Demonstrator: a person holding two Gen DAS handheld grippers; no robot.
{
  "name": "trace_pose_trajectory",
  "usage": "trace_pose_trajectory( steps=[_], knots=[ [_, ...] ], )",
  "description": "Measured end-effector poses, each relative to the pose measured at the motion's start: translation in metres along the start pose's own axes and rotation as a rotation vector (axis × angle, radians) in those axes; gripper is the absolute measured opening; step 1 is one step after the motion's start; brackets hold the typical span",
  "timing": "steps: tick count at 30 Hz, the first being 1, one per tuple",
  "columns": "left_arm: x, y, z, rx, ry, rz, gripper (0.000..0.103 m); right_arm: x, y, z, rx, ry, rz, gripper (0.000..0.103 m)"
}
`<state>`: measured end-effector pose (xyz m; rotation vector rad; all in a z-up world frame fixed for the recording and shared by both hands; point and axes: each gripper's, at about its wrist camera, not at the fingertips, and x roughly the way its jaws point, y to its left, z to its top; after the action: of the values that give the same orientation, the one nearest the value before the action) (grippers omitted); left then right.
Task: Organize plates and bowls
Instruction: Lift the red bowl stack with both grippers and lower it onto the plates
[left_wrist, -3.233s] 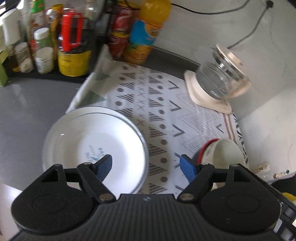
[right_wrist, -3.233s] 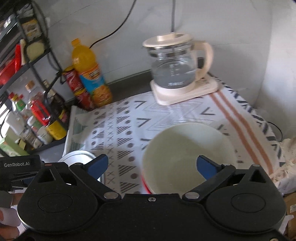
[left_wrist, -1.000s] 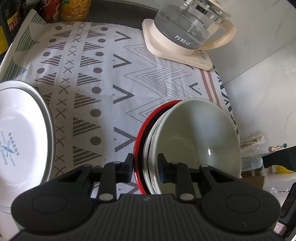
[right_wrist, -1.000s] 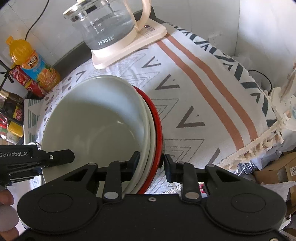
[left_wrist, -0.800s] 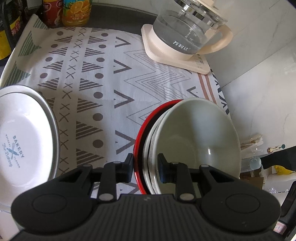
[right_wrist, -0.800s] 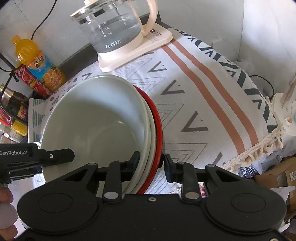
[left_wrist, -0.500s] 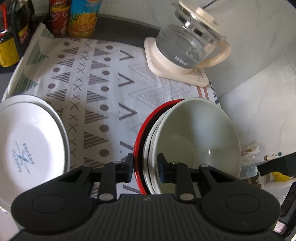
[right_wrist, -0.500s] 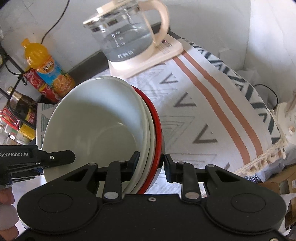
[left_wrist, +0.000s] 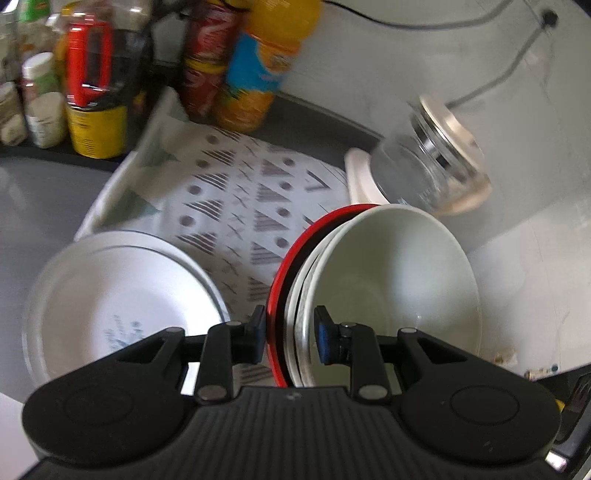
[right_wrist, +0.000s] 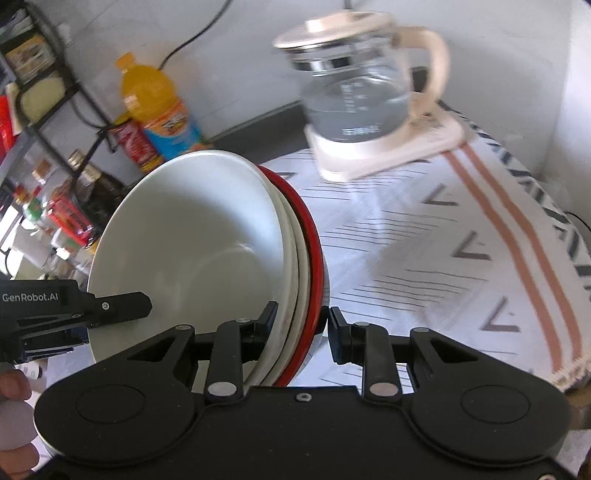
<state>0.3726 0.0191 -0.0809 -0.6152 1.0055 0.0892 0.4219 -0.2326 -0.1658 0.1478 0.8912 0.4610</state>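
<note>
Both grippers, L (left_wrist: 289, 339) & R (right_wrist: 300, 329), clamp opposite rims of the nested bowl stack (left_wrist: 388, 284), white plate (left_wrist: 122, 295) at 9 o'clock, open cloth (right_wrist: 443, 236) at 2.

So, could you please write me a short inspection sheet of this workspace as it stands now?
Surface: patterned cloth over a grey counter.
Job's things: nested bowl stack, red bowl outermost; white plate on the cloth's left edge.
Clutter: glass kettle on its base; orange drink bottle; red can; jars and bottles on a rack.
Grippers: left hand-held gripper and right hand-held gripper each clamp the stack's rim on opposite sides.
Cables: black cable on the wall.
Surroundings: white wall.
</note>
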Motion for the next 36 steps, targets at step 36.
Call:
trace_pose_trajectory(
  steps=[36],
  knots=[
    [-0.045, 0.152, -0.016, -0.338, -0.071, 0.150, 0.025, 0.070, 0.135, -0.021, -0.302, 0.218, 0.140, 0.027]
  ],
)
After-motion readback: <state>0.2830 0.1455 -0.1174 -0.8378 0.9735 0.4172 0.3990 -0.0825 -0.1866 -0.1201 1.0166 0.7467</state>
